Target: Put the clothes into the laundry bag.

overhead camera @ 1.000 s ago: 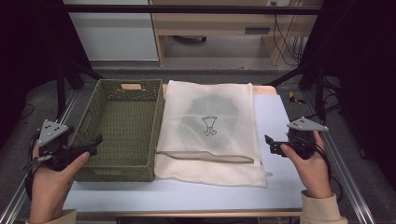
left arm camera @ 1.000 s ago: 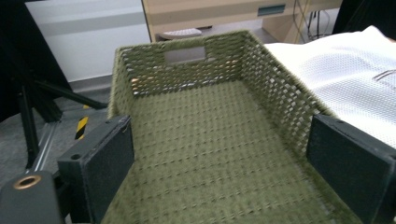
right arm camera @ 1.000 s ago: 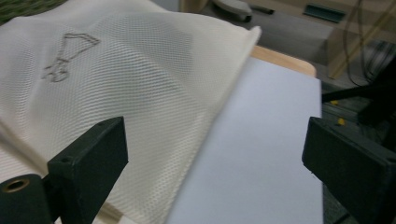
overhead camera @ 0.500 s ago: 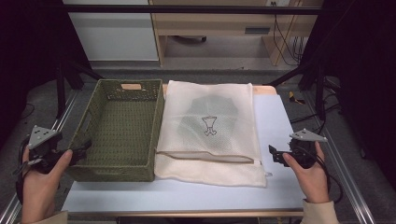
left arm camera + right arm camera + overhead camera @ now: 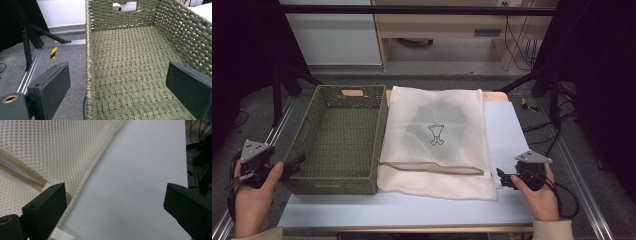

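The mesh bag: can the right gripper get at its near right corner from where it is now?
Probably yes. The right gripper is open beside the mesh bag, and only bare white table lies between its jaws and the bag's edge.

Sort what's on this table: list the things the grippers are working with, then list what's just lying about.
In hand:
green woven basket, beside the left gripper
mesh laundry bag, beside the right gripper

Lying about:
yellow-handled tool on the floor
cables behind the table

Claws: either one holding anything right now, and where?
Nothing held. Left claw is open, straddling the woven basket's near-left rim without closing on it. Right claw is open beside the mesh laundry bag's edge.
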